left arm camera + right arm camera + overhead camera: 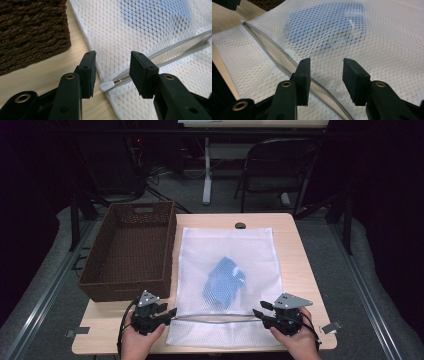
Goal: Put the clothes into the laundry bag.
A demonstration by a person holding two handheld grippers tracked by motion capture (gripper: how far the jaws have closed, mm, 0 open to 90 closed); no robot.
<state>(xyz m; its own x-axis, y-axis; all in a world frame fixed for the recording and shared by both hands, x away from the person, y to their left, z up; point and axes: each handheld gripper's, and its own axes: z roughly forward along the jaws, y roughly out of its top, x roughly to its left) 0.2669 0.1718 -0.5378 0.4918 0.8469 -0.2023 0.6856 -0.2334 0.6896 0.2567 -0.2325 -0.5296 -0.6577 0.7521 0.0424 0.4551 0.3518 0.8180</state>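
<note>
A white mesh laundry bag (pixel 250 245) lies flat on the wooden table with a blue cloth (pixel 224 281) inside it. Its grey zipper (pixel 215 318) runs across the near end and gapes apart. My left gripper (pixel 172 314) sits at the zipper's left end. In the left gripper view the white zipper pull (pixel 107 85) lies between the open jaws, and the pads do not touch it. My right gripper (pixel 257 312) is at the zipper's right end, open, its jaws (pixel 325 72) straddling the mesh just beside the zipper track (pixel 274 60). The blue cloth (pixel 327 27) shows through the mesh beyond.
A brown woven basket (pixel 100 265) stands at the table's left, close to the bag and to my left gripper; its wall (pixel 30 32) looms in the left gripper view. A small dark round object (pixel 240 225) lies at the table's far edge. A folding chair (pixel 280 165) stands behind the table.
</note>
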